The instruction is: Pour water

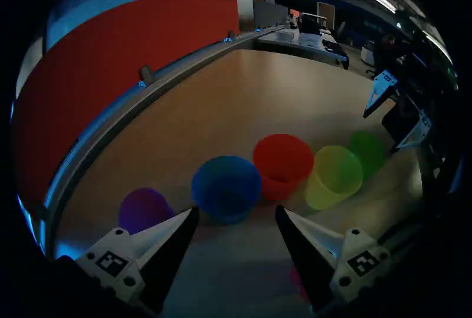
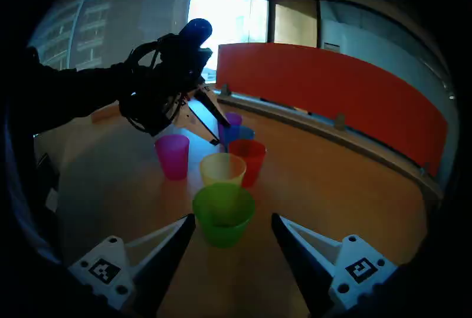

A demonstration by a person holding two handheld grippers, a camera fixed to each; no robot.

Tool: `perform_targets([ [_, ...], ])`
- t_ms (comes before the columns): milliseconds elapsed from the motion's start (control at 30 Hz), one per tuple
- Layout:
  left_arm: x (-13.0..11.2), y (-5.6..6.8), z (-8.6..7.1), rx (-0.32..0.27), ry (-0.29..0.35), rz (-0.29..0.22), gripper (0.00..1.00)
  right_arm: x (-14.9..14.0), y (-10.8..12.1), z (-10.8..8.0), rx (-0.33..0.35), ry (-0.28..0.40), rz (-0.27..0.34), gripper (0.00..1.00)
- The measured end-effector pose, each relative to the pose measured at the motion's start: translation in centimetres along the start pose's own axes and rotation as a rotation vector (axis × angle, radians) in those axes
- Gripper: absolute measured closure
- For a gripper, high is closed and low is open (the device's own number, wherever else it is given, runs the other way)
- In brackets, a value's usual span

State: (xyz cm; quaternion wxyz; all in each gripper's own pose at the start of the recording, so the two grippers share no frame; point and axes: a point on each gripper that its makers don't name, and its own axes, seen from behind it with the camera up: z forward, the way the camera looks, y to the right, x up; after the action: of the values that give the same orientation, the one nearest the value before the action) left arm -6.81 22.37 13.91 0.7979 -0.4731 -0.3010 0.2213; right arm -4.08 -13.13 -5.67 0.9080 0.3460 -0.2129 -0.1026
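Left gripper view. The left gripper point(image 1: 236, 215) hangs low over a wooden table point(image 1: 248, 100), its 2 fingers spread wide with nothing between them. 5 plastic cups stand upright in a curved row ahead of the fingertips: a purple cup point(image 1: 144, 209) just beyond the left finger, a blue cup point(image 1: 227, 187) straight ahead and nearest the gap, then a red cup point(image 1: 283, 164), a yellow cup point(image 1: 334, 175) and a green cup point(image 1: 369, 151). Neighbouring cups from blue to green stand touching or nearly so; the purple cup stands slightly apart. Whether any cup holds water cannot be told. A red partition point(image 1: 130, 64) runs along the far edge of the table. The right gripper point(image 1: 380, 133) shows at the right margin, its fingers apart, near the green cup.

Right gripper view. The right gripper's 2 fingers are likewise wide apart and grip nothing. The green cup stands just ahead of the gap, close to both fingertips; contact cannot be told. Behind it follow the yellow, red, blue and purple cups in 1 line. A pink cup point(image 2: 172, 156) stands alone, left of the yellow cup. A dark sleeve point(image 2: 71, 91) reaches in from the left, and the left gripper it carries points down over the blue and purple cups.
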Motion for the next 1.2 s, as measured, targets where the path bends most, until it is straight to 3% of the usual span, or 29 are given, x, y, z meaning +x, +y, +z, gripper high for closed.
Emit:
perform_targets([
  [1200,0.9,-1.3,3.3,0.003,0.004,-0.011,0.04,-0.7,0.3,0.3,0.001,-0.006,0.008,0.00],
])
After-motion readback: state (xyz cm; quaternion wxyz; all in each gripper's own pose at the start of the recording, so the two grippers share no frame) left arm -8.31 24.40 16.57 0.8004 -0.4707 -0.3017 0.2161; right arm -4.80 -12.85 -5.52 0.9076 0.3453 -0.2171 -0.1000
